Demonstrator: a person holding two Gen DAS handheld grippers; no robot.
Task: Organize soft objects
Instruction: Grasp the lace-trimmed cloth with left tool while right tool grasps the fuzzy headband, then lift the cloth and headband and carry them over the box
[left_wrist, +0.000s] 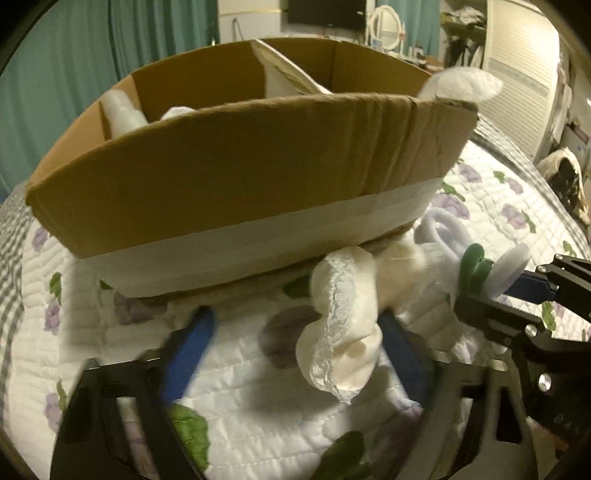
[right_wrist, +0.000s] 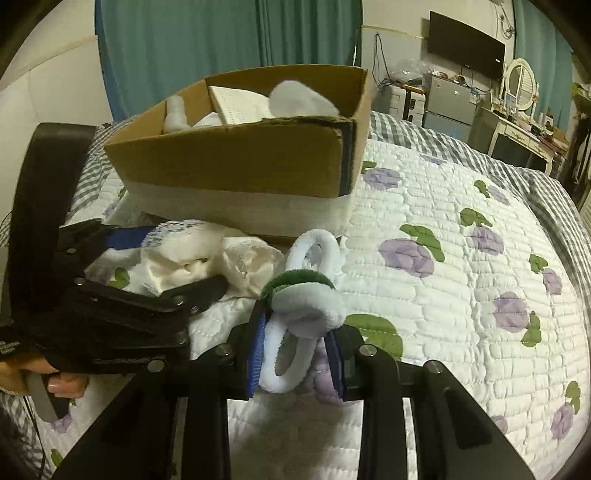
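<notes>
A cardboard box (left_wrist: 229, 162) with a white band stands on the quilted bed, holding white soft items; it also shows in the right wrist view (right_wrist: 236, 162). My left gripper (left_wrist: 295, 332) is open, its blue pads either side of a crumpled white cloth (left_wrist: 343, 332) lying in front of the box; the cloth also shows in the right wrist view (right_wrist: 184, 258). My right gripper (right_wrist: 299, 354) is shut on a bunch of fluffy white and green hair ties (right_wrist: 306, 306), held just above the quilt. The right gripper (left_wrist: 491, 284) with the hair ties (left_wrist: 476, 266) appears at the right of the left wrist view.
The floral quilt (right_wrist: 461, 266) stretches to the right. Another white fluffy ring (right_wrist: 314, 247) lies by the box corner. Teal curtains, a desk with a mirror (right_wrist: 521, 85) and a wall TV (right_wrist: 465, 48) stand beyond the bed.
</notes>
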